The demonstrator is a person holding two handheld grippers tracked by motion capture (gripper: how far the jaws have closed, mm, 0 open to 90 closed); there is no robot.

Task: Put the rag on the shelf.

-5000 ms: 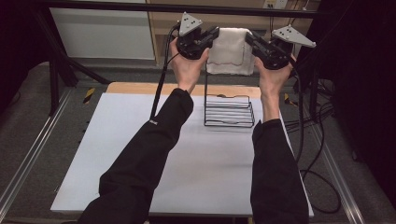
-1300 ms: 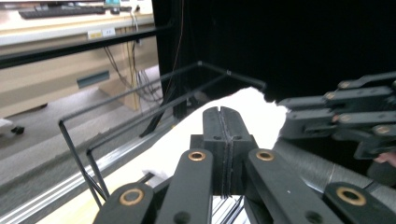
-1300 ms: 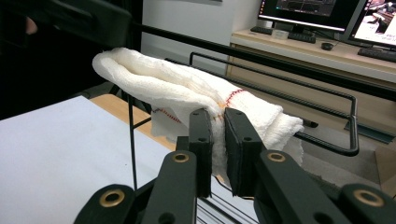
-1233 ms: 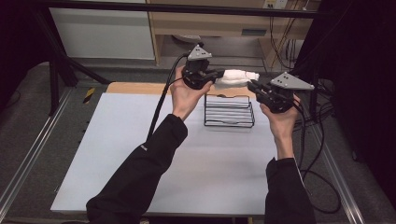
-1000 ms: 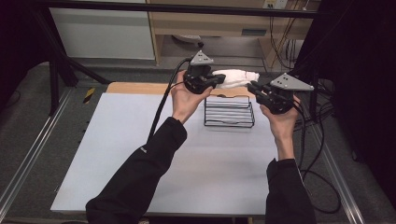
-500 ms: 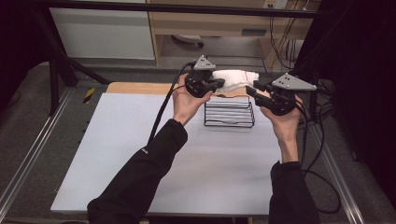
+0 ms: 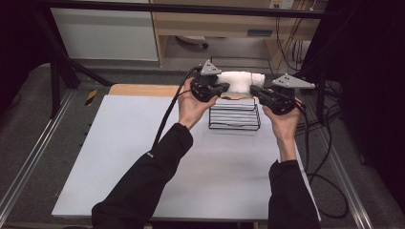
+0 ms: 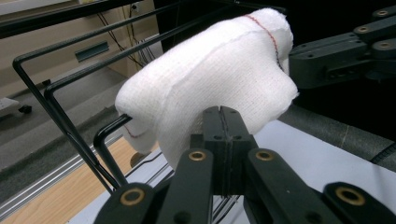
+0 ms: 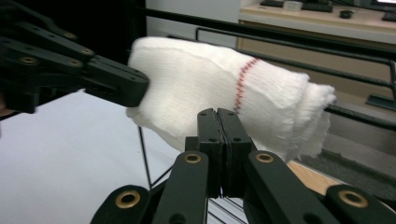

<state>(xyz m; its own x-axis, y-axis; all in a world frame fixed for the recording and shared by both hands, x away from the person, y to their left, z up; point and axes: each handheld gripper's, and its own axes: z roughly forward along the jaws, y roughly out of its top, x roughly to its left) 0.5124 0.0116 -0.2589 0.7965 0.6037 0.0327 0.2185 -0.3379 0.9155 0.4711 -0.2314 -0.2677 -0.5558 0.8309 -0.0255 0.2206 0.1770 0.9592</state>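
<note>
High view: I see the white cloth point(image 7: 240, 81) draped over the top rail of the black wire rack point(image 7: 234, 116) at the far edge of the counter point(image 7: 119, 157), bunched into a short roll where five seconds ago it hung as a flat sheet held up by both hands. The left gripper point(image 7: 220, 89) sits at the cloth's left end, its jaws closed flat with cloth just past the tips; I cannot tell if any is pinched. The right gripper point(image 7: 253, 90) has moved in to the cloth's right end; its jaws have just been closing and now meet below the cloth, nothing visibly between them.
</note>
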